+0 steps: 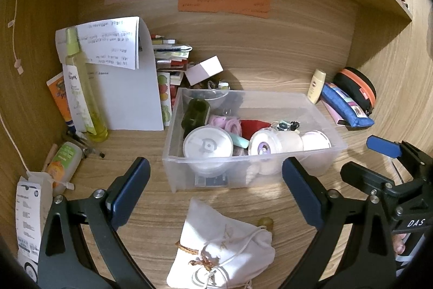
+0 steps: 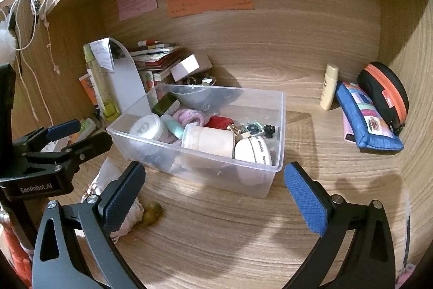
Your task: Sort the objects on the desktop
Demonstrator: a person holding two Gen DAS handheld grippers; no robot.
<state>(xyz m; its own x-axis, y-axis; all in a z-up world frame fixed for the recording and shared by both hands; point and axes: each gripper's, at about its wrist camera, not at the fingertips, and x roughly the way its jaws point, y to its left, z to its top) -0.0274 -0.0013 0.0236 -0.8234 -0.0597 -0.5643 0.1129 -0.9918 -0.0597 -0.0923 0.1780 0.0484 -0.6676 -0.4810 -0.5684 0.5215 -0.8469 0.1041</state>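
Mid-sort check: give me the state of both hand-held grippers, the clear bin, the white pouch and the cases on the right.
Left hand-held gripper: open, empty, over the pouch.
Right hand-held gripper: open, empty, near the bin's front.
Clear bin: lidless, upright, part filled.
White drawstring pouch: lying on the desk, outside the bin.
Blue zip pouch: leaning on the black case.
Black case with orange zip: zipped shut.

Bins: one (image 1: pixel 251 153)
Wall notes: three (image 1: pixel 224 2)
Pouches: two (image 2: pixel 365 121)
Cloth bags: one (image 1: pixel 222 248)
Cream bottles: one (image 2: pixel 328 91)
Spray bottles: one (image 1: pixel 81 88)
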